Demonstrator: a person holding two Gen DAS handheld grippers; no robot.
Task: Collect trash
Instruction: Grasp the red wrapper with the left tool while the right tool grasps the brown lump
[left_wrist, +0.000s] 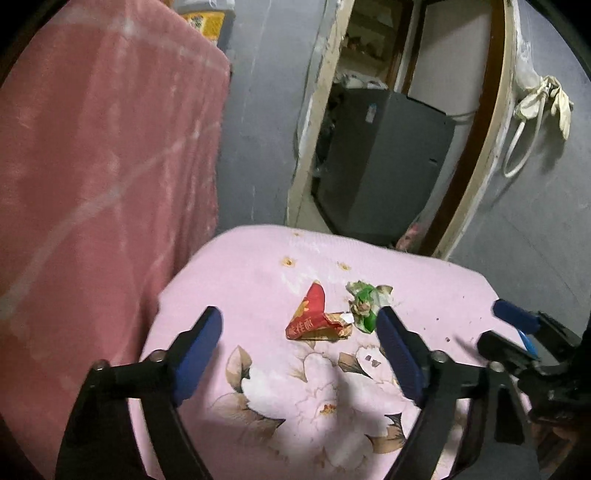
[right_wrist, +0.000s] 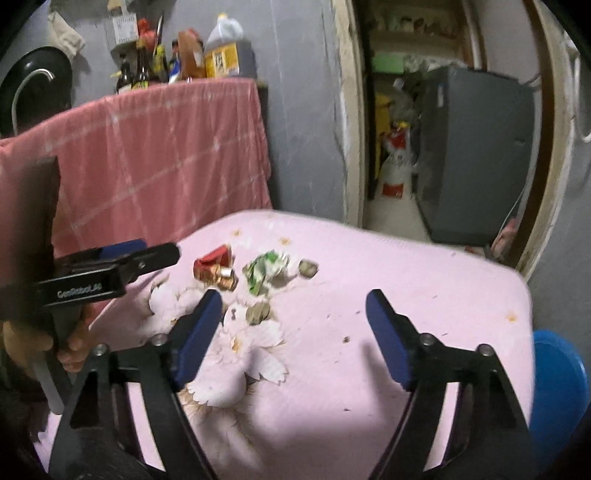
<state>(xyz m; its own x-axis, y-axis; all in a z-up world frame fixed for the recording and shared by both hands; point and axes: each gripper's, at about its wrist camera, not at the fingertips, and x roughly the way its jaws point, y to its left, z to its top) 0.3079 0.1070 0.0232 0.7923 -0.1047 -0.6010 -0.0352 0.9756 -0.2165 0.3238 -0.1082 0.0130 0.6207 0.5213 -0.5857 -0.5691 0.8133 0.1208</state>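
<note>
Two crumpled wrappers — red (left_wrist: 314, 314), green (left_wrist: 365, 306) — light, crushable; pinch raised folds. Left gripper (left_wrist: 299, 354) and right gripper (right_wrist: 291, 336) gape empty.

A pink cloth with a flower print (left_wrist: 258, 280) covers the surface in front; it has small brown stains. To the left hangs a red checked blanket (right_wrist: 166, 147), and behind its top edge stand dark bottles (right_wrist: 138, 72) and a big jug with a yellow label (right_wrist: 223, 48). In the open doorway (left_wrist: 476, 155) stands a grey cabinet (left_wrist: 384, 158). A blue round object (right_wrist: 559, 384) shows at the right edge.
</note>
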